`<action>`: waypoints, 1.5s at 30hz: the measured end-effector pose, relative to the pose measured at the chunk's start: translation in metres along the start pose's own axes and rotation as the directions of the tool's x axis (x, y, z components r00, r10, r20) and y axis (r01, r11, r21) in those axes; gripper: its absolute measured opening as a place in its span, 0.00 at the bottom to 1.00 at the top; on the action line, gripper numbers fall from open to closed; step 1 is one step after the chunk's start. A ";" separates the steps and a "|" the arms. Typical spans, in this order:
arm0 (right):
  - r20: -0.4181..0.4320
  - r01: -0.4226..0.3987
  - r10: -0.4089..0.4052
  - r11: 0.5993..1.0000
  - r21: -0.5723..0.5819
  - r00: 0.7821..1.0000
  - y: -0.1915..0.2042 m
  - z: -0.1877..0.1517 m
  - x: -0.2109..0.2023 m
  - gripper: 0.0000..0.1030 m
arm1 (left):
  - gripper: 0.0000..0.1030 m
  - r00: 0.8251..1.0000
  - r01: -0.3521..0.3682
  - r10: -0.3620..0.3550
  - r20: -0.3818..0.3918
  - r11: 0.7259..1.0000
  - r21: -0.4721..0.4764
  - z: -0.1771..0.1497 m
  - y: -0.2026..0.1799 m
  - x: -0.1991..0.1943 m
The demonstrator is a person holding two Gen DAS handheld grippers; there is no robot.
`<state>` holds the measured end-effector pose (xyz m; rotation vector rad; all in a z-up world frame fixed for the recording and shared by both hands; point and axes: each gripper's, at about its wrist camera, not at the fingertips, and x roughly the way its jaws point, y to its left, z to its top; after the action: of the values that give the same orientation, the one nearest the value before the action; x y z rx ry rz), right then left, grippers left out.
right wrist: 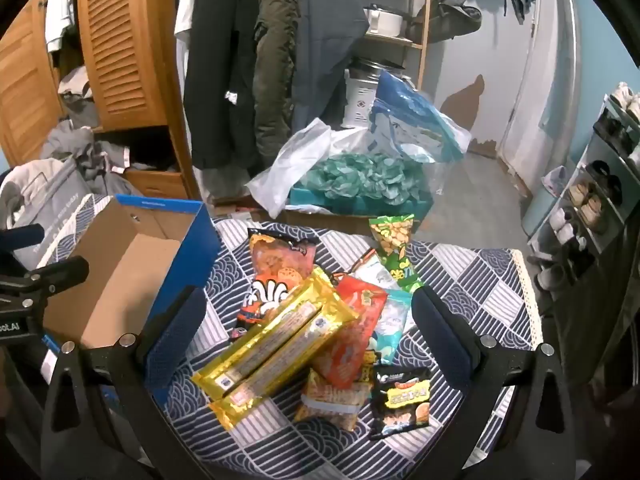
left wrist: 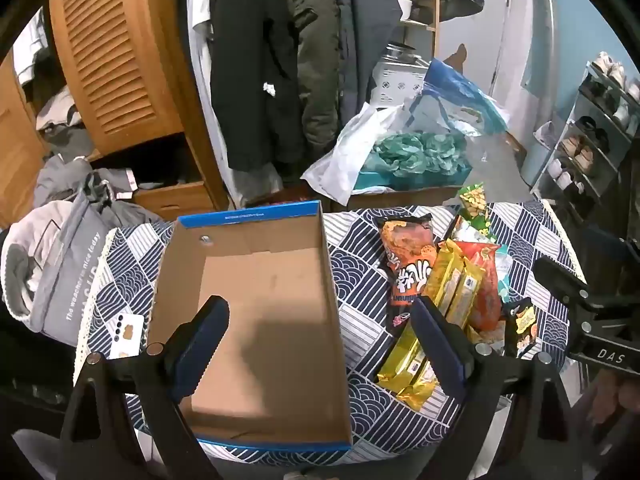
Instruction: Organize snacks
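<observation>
An empty cardboard box with blue rims (left wrist: 256, 312) (right wrist: 120, 280) sits on the left of a table with a blue-and-white patterned cloth (left wrist: 356, 264) (right wrist: 472, 280). A heap of snack packets lies to its right: two gold bars (right wrist: 276, 340) (left wrist: 448, 296), an orange-black bag (right wrist: 276, 268) (left wrist: 408, 256), a red packet (right wrist: 352, 332), a green peanut bag (right wrist: 394, 248) (left wrist: 474, 204), a small black packet (right wrist: 402, 400) (left wrist: 522, 324). My left gripper (left wrist: 322, 316) hangs open above the box. My right gripper (right wrist: 308, 312) hangs open above the heap, holding nothing.
A grey fabric bag (left wrist: 60, 272) stands left of the table, and a phone (left wrist: 128, 334) lies by the box. Beyond the table are a wooden wardrobe (left wrist: 116, 60), hanging coats (left wrist: 256, 72), a box of teal fabric (right wrist: 360, 180) and a shoe rack (right wrist: 600, 200) at right.
</observation>
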<state>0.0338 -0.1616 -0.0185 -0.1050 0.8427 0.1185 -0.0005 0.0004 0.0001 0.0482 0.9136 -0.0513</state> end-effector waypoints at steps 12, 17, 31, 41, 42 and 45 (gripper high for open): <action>-0.004 0.012 -0.012 1.000 -0.005 1.000 0.001 -0.002 0.002 0.98 | 0.91 0.999 0.015 -0.015 0.030 1.000 0.011 -0.002 -0.003 -0.006; -0.010 0.010 -0.010 1.000 -0.004 1.000 0.000 -0.001 0.002 0.98 | 0.91 0.999 -0.004 0.003 0.038 1.000 0.017 -0.001 -0.005 -0.006; -0.029 0.008 -0.008 1.000 0.003 1.000 -0.003 -0.005 0.005 0.98 | 0.91 1.000 -0.001 0.001 0.013 1.000 0.002 0.000 0.000 -0.005; -0.034 0.006 -0.006 1.000 0.007 0.999 -0.004 -0.005 0.007 0.98 | 0.91 1.000 -0.001 0.000 0.013 1.000 0.012 -0.001 -0.001 -0.005; -0.034 0.006 -0.005 1.000 0.008 0.999 -0.004 -0.005 0.007 0.98 | 0.91 1.000 0.000 0.000 0.013 1.000 0.013 -0.001 -0.001 -0.005; -0.037 0.006 -0.005 1.000 0.009 0.999 -0.004 -0.005 0.007 0.98 | 0.91 1.000 -0.002 0.002 0.012 1.000 0.013 -0.001 -0.002 -0.005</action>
<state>0.0351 -0.1659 -0.0274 -0.1015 0.8798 0.1079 -0.0042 -0.0012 0.0034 0.0603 0.9014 -0.0557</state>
